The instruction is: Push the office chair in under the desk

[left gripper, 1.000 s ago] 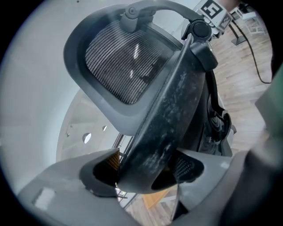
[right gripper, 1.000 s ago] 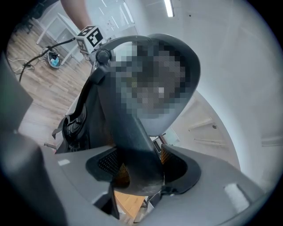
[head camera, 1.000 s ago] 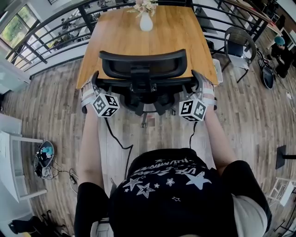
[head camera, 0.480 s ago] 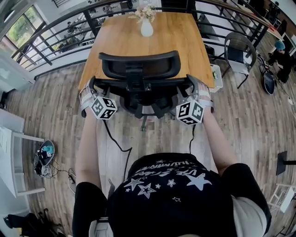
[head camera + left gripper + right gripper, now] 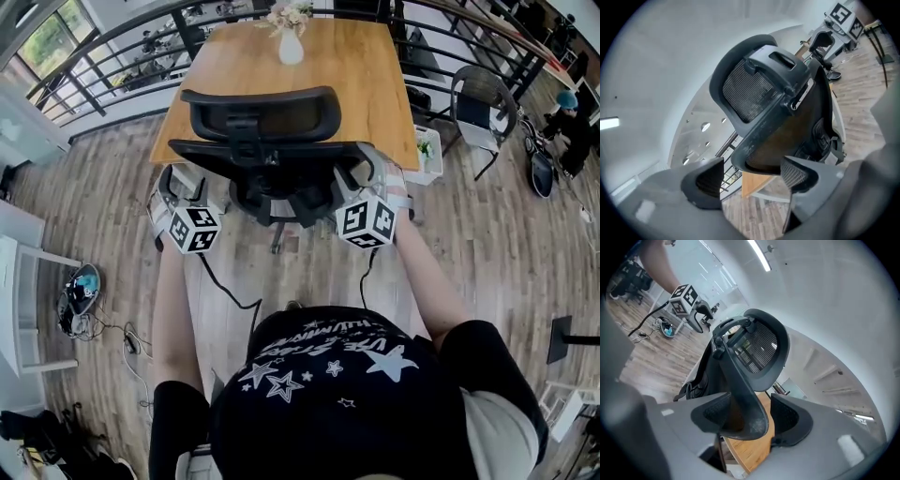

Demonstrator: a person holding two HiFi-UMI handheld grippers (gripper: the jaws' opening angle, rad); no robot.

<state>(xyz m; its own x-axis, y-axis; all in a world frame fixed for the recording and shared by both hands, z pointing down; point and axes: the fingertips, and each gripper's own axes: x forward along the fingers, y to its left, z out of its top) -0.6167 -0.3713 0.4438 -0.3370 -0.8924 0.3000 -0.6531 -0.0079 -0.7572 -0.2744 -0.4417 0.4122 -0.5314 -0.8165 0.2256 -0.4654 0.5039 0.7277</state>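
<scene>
The black office chair (image 5: 272,155) stands with its seat under the near edge of the wooden desk (image 5: 356,75), its mesh headrest over the tabletop. My right gripper (image 5: 371,167) is closed on the right edge of the backrest. In the right gripper view that rim (image 5: 740,380) runs between the pads of this gripper (image 5: 752,420). My left gripper (image 5: 172,185) hangs off the chair's left side, apart from it. Its jaws have just been opening. In the left gripper view the left gripper (image 5: 750,176) stands wide with nothing between its pads, and the backrest (image 5: 778,117) lies beyond them.
A white vase (image 5: 291,47) of flowers stands at the desk's far end. A black railing (image 5: 112,66) runs behind the desk. A wicker chair (image 5: 478,94) and a small crate (image 5: 427,150) sit to the right. Cables and gear (image 5: 84,314) lie on the floor at left.
The left gripper has come off the backrest's left edge and swung out to the left. The right gripper stays on the right edge, and the chair has shifted left in the view.
</scene>
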